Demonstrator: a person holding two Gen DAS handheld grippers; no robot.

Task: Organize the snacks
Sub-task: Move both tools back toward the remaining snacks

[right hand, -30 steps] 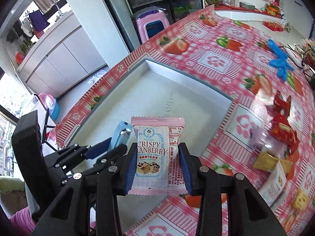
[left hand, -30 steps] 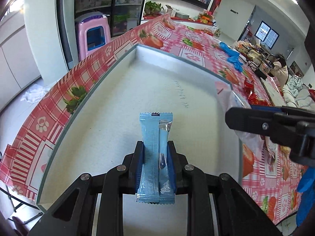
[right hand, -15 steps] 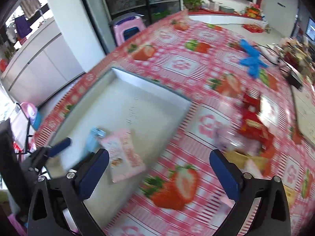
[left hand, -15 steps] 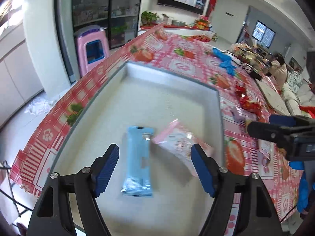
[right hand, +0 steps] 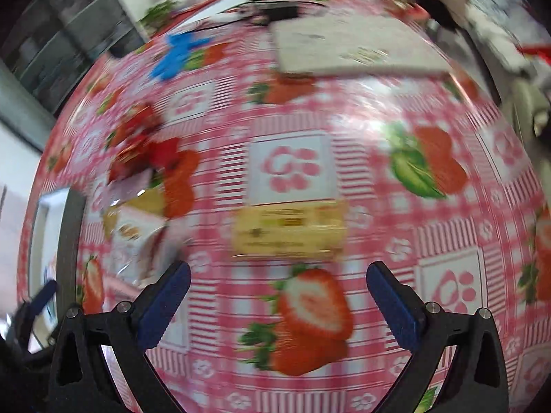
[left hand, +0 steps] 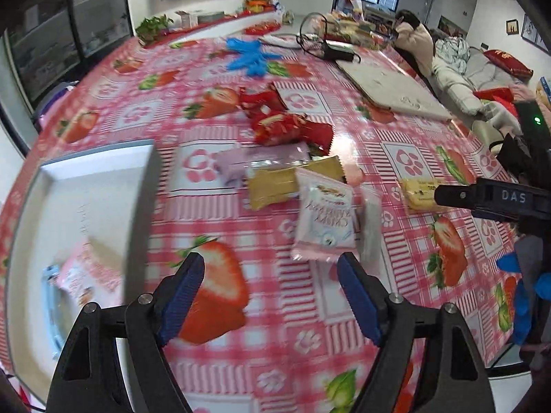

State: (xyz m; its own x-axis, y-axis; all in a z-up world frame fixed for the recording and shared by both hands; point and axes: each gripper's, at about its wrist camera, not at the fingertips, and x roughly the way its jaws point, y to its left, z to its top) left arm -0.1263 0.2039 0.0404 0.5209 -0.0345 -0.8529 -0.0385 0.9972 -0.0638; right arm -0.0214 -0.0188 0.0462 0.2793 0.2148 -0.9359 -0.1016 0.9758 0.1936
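Note:
My left gripper (left hand: pixel 272 268) hovers over the strawberry tablecloth, its jaws opening with nothing between them. At left, the white tray (left hand: pixel 86 179) holds a pink cranberry packet (left hand: pixel 93 272) and a blue packet (left hand: pixel 48 306). Ahead lie loose snacks: a pink packet (left hand: pixel 325 220), a gold one (left hand: pixel 275 186), a purple one (left hand: pixel 261 161) and red ones (left hand: pixel 286 124). My right gripper (right hand: pixel 279 275) is wide open and empty above the cloth, just short of a yellow packet (right hand: pixel 289 230). The right wrist view is blurred; the tray (right hand: pixel 69 227) shows at its left edge.
Blue gloves (left hand: pixel 251 55), a white board (left hand: pixel 385 86) and a black cable with a box (left hand: pixel 337 51) lie farther back on the table. A person (left hand: pixel 413 38) sits at the far end. The table's edge runs along the lower right.
Both grippers let go of their packets, the blue one and the pink cranberry one, into the tray and opened. Both then swung right, away from the tray, over the loose snacks.

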